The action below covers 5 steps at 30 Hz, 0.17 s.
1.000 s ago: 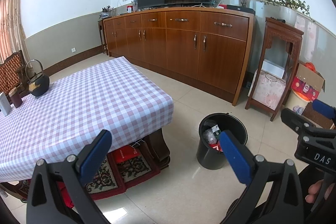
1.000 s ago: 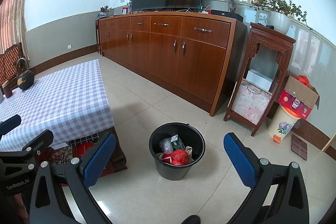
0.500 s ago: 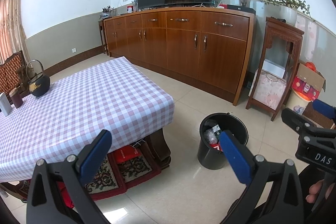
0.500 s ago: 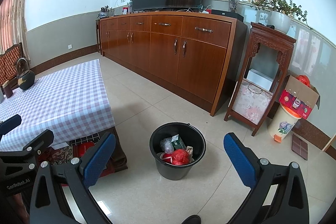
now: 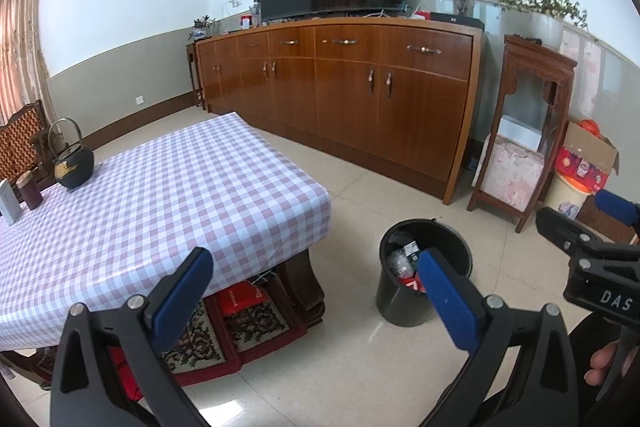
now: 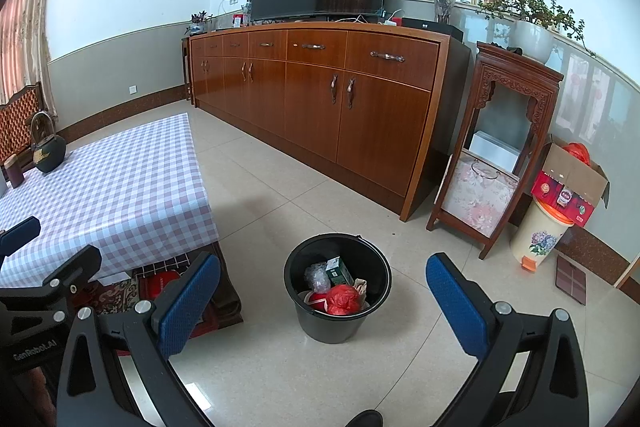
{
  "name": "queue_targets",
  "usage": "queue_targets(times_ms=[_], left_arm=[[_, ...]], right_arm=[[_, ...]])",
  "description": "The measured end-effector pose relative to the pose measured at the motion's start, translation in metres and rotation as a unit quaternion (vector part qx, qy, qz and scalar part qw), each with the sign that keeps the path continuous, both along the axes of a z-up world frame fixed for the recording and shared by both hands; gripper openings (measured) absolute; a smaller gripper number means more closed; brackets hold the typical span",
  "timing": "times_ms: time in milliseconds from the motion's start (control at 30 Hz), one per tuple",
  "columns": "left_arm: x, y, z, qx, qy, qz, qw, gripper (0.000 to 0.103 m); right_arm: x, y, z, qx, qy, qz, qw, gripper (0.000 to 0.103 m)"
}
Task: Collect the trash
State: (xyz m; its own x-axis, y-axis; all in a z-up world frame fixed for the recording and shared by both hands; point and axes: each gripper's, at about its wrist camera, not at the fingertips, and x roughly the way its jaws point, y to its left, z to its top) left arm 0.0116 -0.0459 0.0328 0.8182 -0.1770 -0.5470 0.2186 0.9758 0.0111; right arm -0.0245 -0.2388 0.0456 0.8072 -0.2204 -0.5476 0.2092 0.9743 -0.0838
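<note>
A black trash bucket (image 6: 340, 323) stands on the tiled floor, also in the left wrist view (image 5: 404, 307). It holds a red crumpled bag (image 6: 343, 299), a green carton (image 6: 339, 271) and a clear plastic wad (image 6: 317, 277). My right gripper (image 6: 322, 301) is open and empty, held above and in front of the bucket. My left gripper (image 5: 316, 291) is open and empty, between the table and the bucket. The right gripper shows at the right edge of the left wrist view (image 5: 600, 247).
A low table with a purple checked cloth (image 5: 160, 199) carries a black kettle (image 5: 72, 167) and a dark cup (image 5: 29, 191) at its far left. A long wooden sideboard (image 6: 320, 99) with a TV, a carved stand (image 6: 504, 155), a floral bin (image 6: 540, 239) and a cardboard box (image 6: 572, 183) line the walls.
Almost nothing moved. Both grippers stay open and hover in the same place, with only a slight drift of the views.
</note>
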Motion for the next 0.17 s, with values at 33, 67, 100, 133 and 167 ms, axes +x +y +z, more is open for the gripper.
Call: queue_targets(times_ms=[33, 67, 100, 133, 167], left_arm=[[0.0005, 0.0008, 0.0001, 0.000, -0.001, 0.001, 1.0000, 0.103], [0.0005, 0.0009, 0.0001, 0.001, -0.003, 0.003, 1.0000, 0.103], [0.0010, 0.0016, 0.0001, 0.000, -0.002, 0.004, 1.0000, 0.103], [0.0023, 0.0013, -0.0002, -0.001, 0.002, 0.004, 1.0000, 0.103], [0.0032, 0.0024, -0.0007, -0.005, 0.006, 0.005, 1.0000, 0.103]], right_arm=[[0.0003, -0.0003, 0.0002, 0.000, 0.000, -0.001, 1.000, 0.103], [0.0002, -0.0004, 0.0001, 0.000, -0.001, -0.001, 1.000, 0.103], [0.0004, -0.0010, 0.0008, 0.000, 0.000, -0.001, 1.000, 0.103], [0.0007, -0.0009, 0.0003, 0.000, 0.000, -0.002, 1.000, 0.103], [0.0003, -0.0013, 0.0005, 0.000, 0.000, -0.002, 1.000, 0.103]])
